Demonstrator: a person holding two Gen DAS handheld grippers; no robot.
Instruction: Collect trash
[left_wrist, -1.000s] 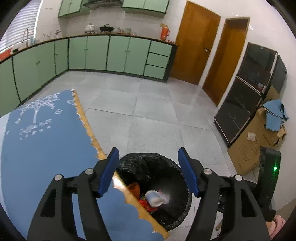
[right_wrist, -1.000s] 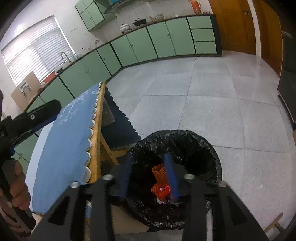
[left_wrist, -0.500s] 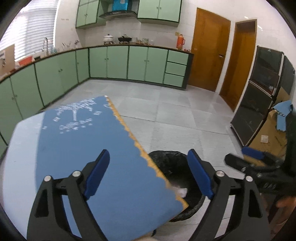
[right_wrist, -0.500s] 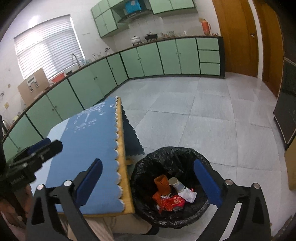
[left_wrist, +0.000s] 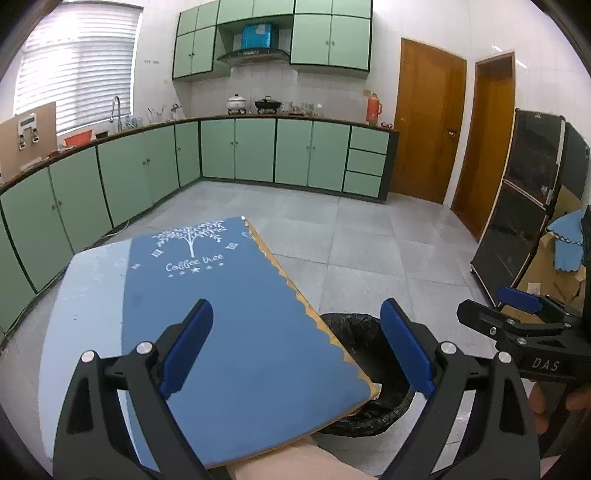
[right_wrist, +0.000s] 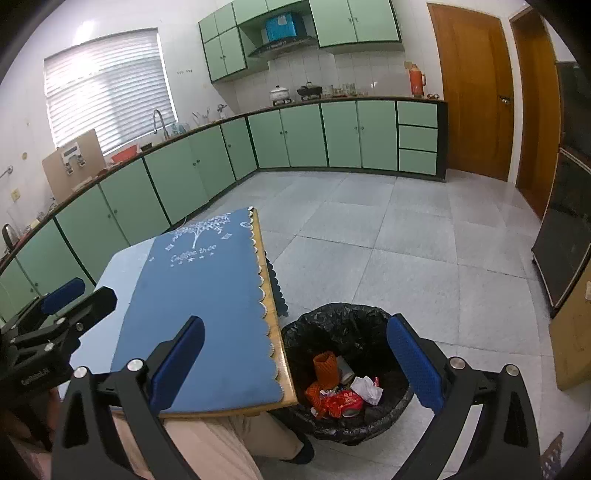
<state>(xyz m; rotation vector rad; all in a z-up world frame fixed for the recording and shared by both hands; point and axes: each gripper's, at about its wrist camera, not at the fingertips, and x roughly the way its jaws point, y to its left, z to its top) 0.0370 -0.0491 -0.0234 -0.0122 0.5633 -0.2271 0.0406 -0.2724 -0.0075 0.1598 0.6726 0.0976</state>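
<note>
**Black liner full, both grippers empty above the bin**

Black plastic lines the trash bin (right_wrist: 345, 369), which stands on the grey tiled floor just beside the near corner of the tabletop (right_wrist: 207, 295); that spot looks chosen so litter can be carried over the wooden edge and let fall straight in. Inside the bin lie the collected pieces: an orange knitted sleeve (right_wrist: 325, 369), a paper cup (right_wrist: 345, 371) leaning against it, a crumpled white tissue (right_wrist: 366, 387) and a red wrapper (right_wrist: 341, 400), all heaped toward the side of the bin nearest the tabletop.

The right gripper (right_wrist: 295, 363) hangs above the bin and tilts down toward it, its blue-padded jaws spread as wide as they go with nothing between them; only the bin's contents show through the gap. The left gripper (left_wrist: 295, 350) is over the corner of the tabletop next to the bin, and its jaws are opening, likewise with nothing between them. From the left wrist view the bin is mostly hidden behind the tabletop's corner, with only part of its liner showing.

The blue cloth (left_wrist: 229, 314) printed with a white tree covers the tabletop beside the bin, and no litter shows on the part in view. Judging by that, the collecting is at or close to its end, though the floor behind the bin and the tabletop's far side cannot all be checked from here.
</note>
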